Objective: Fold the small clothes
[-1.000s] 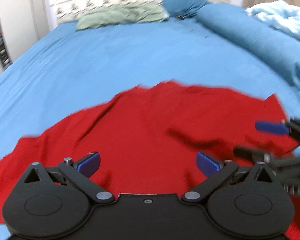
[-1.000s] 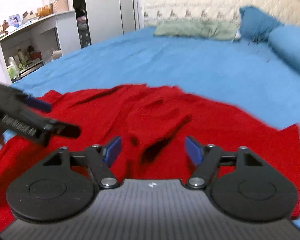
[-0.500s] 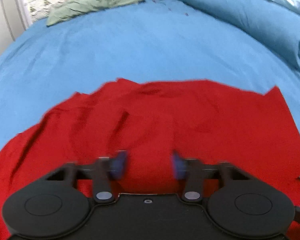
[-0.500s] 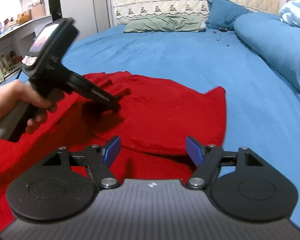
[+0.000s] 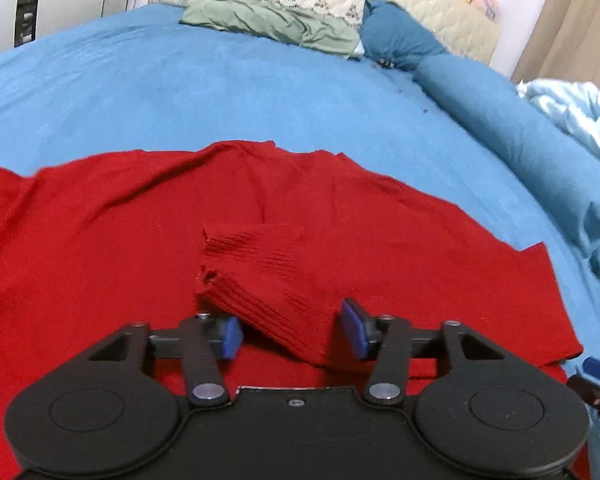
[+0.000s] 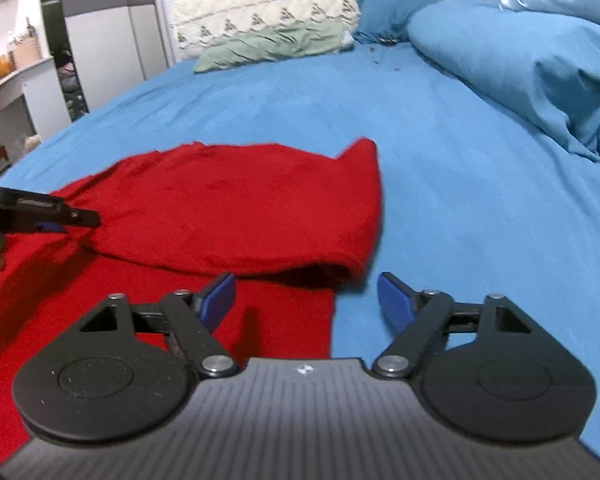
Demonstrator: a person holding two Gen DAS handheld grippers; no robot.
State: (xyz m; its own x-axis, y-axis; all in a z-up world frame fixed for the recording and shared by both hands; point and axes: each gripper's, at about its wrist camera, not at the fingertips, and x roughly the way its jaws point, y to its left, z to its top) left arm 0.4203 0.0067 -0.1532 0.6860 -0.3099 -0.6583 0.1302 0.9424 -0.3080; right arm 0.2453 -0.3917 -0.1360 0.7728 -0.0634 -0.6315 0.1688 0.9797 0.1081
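A red garment [image 5: 100,248] lies spread on the blue bed sheet [image 5: 180,92]. Its ribbed cuff [image 5: 260,276] is folded onto the body, just ahead of my left gripper [image 5: 292,334], whose jaws stand open around the cuff's near end without pinching it. In the right wrist view the garment [image 6: 240,216] shows a folded-over layer with a raised fold edge near the right side. My right gripper [image 6: 306,298] is open and empty, low over that edge. The left gripper also shows in the right wrist view [image 6: 56,220].
A green pillow [image 5: 272,26] and a dark blue pillow [image 5: 396,40] lie at the headboard. A rolled blue duvet [image 5: 540,152] runs along the right side. A wardrobe [image 6: 104,40] and shelves [image 6: 4,92] stand to the left of the bed.
My left gripper was nearly shut on the cloth half a second ago; its jaws are now open, with the cuff lying on the garment. The right gripper moved right, toward the fold edge.
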